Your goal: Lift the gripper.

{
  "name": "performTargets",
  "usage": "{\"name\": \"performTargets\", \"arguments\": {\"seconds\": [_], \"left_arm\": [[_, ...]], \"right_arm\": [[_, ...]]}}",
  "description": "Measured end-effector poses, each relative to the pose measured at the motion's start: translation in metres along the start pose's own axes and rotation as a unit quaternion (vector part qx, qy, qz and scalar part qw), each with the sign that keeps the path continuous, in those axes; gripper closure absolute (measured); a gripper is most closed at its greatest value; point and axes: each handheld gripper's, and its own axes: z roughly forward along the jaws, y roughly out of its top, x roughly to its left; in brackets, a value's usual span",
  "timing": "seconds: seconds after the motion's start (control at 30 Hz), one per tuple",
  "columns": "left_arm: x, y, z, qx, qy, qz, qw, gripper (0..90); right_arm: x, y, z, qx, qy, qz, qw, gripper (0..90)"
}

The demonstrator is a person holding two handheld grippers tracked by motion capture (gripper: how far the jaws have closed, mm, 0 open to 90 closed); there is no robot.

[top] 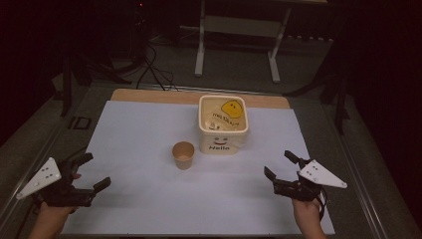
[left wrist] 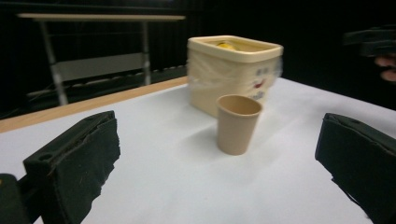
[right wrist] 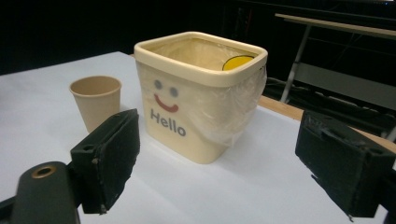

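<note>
- Dark room all around you, with a metal-legged bench (top: 239, 30) behind the table; your work lies on the pale sheet (top: 144, 149) covering the table.
- High view: the paper cup (top: 183, 155) stands upright near the middle of the sheet, just beside the front left corner of the cream bin (top: 223, 124), apart from it by a narrow gap. Your left gripper (top: 89, 172) and right gripper (top: 280, 165) both wait near the front edge, well apart from the cup, each with its jaws spread and nothing between them.
- Left gripper view: the cup (left wrist: 237, 123) sits ahead and right of centre between the wide black jaws, the bin (left wrist: 233, 70) behind it. If you take it with this hand, swing right until the cup is centred, come in level at mid-height, and squeeze gently, since thin paper will likely buckle.
- Right gripper view: the bin (right wrist: 201, 93), lined with clear plastic film and marked "Hello", fills the gap between the released jaws; the cup (right wrist: 95, 100) stands left of it. Keep this hand clear of the other's approach.
</note>
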Motion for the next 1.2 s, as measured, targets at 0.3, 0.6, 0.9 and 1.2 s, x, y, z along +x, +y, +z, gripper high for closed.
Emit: {"name": "performTargets", "arguments": {"seconds": [0.3,0.6,0.9,1.2], "left_arm": [[0.002,0.005,-0.002,0.012,-0.011,-0.015,0.9998,0.6],[0.006,0.025,-0.007,0.009,-0.021,-0.018,0.9996,1.3],[0.011,0.055,0.007,0.034,-0.042,-0.003,0.9985,1.3],[0.008,0.081,0.020,0.070,-0.074,0.023,0.9945,1.9]], "right_arm": [[0.000,0.001,-0.001,0.003,-0.004,0.004,1.0000,13.9],[0.001,0.004,-0.003,0.005,-0.004,0.002,1.0000,13.9],[0.001,0.005,-0.002,0.007,0.002,0.004,1.0000,13.9],[0.002,0.006,-0.002,0.008,0.006,0.007,0.9999,13.9]]}}
